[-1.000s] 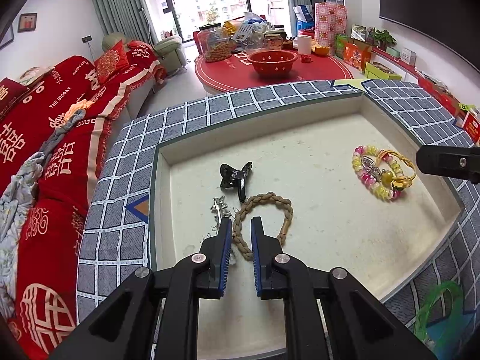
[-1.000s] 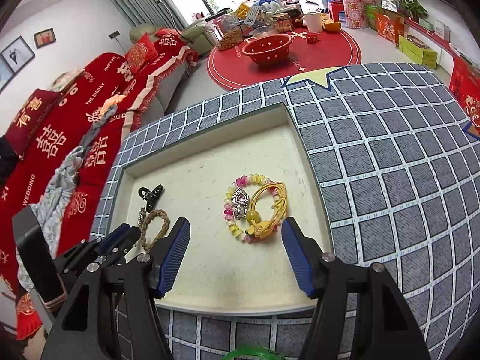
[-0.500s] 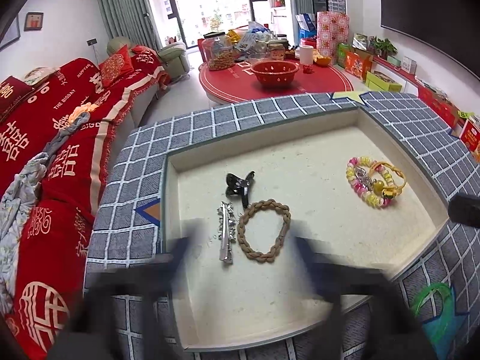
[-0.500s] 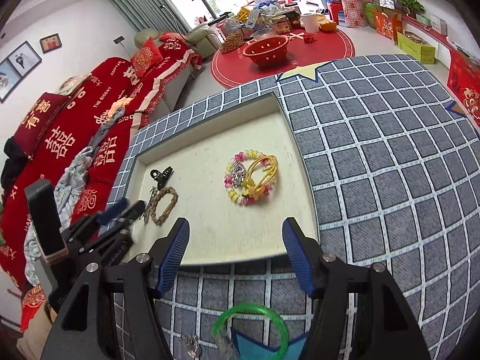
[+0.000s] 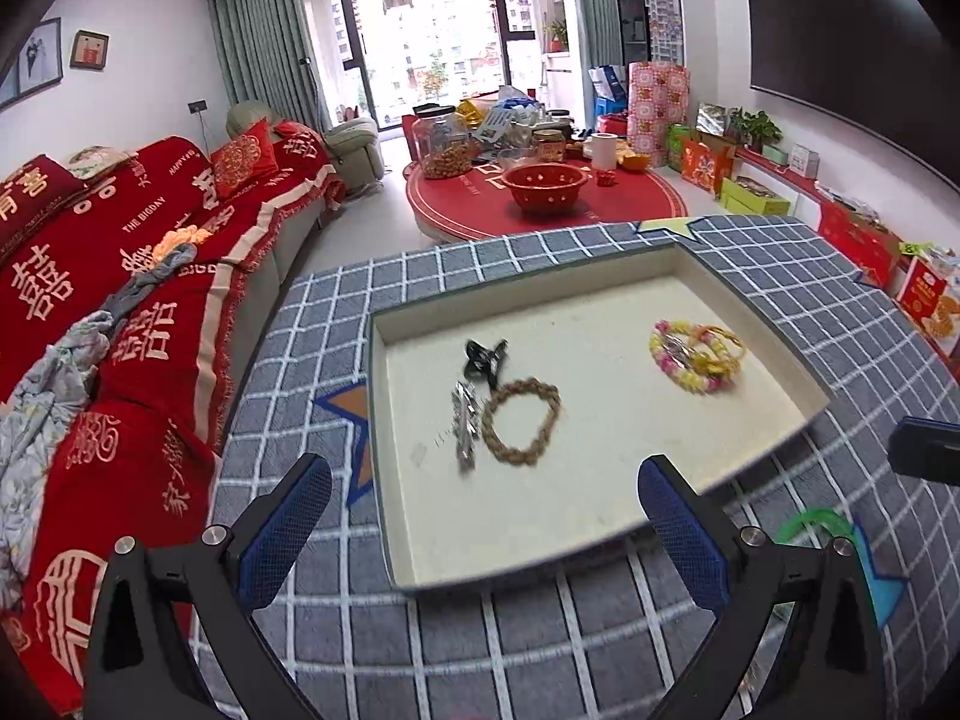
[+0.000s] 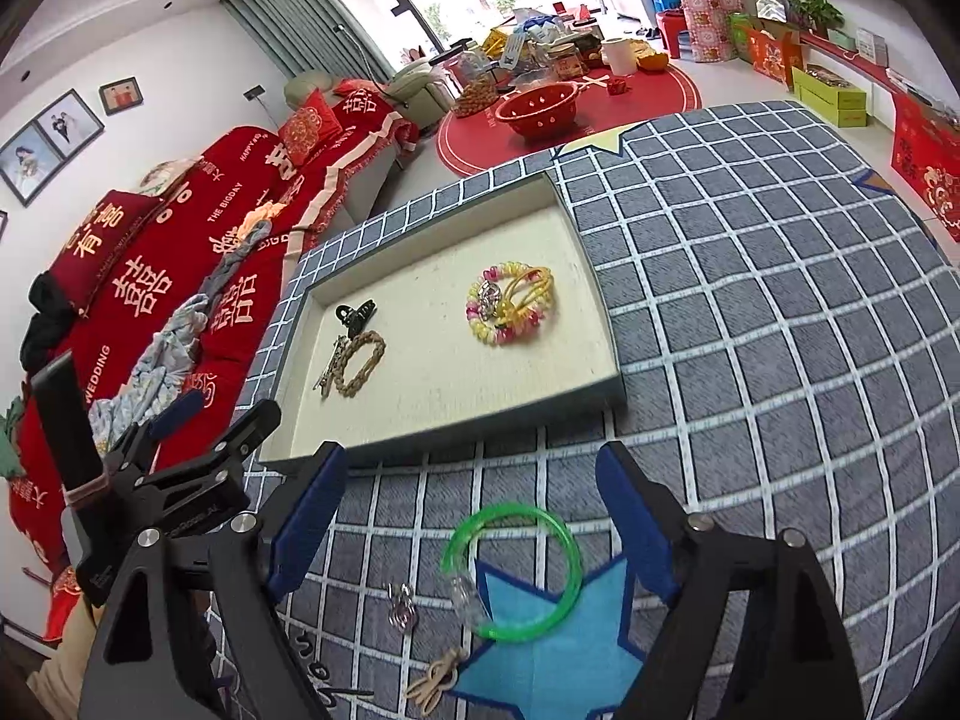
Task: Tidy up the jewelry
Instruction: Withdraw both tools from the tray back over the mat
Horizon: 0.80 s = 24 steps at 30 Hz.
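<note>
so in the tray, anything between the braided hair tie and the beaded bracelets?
Nothing. Between the braided hair tie and the beaded bracelets is only bare cream tray floor, in both wrist views. The silver clip and black claw clip lie on the tie's other side.

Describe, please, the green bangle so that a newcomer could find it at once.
Start from the shallow cream tray on the checked cloth. On the cloth just outside the tray's near edge, overlapping a blue star patch, lies the green bangle. It is the only translucent green ring, larger than the small trinkets beside it.
</note>
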### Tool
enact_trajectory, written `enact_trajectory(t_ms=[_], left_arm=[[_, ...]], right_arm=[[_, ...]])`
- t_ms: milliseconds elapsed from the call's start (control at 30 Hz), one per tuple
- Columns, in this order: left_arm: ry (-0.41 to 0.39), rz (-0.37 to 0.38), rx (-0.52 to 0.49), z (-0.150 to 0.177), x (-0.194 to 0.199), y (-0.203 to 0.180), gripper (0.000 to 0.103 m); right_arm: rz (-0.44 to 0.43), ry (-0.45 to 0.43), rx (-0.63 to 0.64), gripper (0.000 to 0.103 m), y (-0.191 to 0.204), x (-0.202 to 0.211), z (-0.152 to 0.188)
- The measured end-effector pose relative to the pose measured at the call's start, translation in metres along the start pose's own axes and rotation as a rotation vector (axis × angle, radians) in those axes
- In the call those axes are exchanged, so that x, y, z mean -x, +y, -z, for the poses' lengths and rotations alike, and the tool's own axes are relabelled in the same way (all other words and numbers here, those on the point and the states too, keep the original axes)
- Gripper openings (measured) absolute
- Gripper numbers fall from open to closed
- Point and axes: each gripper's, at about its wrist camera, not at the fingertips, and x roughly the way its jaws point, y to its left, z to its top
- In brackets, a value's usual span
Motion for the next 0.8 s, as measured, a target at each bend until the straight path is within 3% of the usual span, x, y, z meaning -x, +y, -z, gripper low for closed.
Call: enact_trajectory(t_ms=[133,267,500,800], left_arm=[[0.022,0.068,-0.003,0.023,0.015,-0.006,0.103],[0.058,0.105,0.019,0.047,0.024,-0.014,0.103],[0.116,0.113,0.035,0.083,0.031,-0.027,0.103],[0.133,0.135,0.043,0.095,0.035,-0.033,0.103]], right_arm=[[-0.001,-0.011,-0.007,0.088,-0.002,0.01,0.017],[-0.008,0.062,-0.021,0.088,-0.006,0.009,0.036],[0.056,0.104,-0.04,0.088,-0.019,0.012,0.072],[0.104,0.133,0.007,0.088,-0.02,0.027,0.117]])
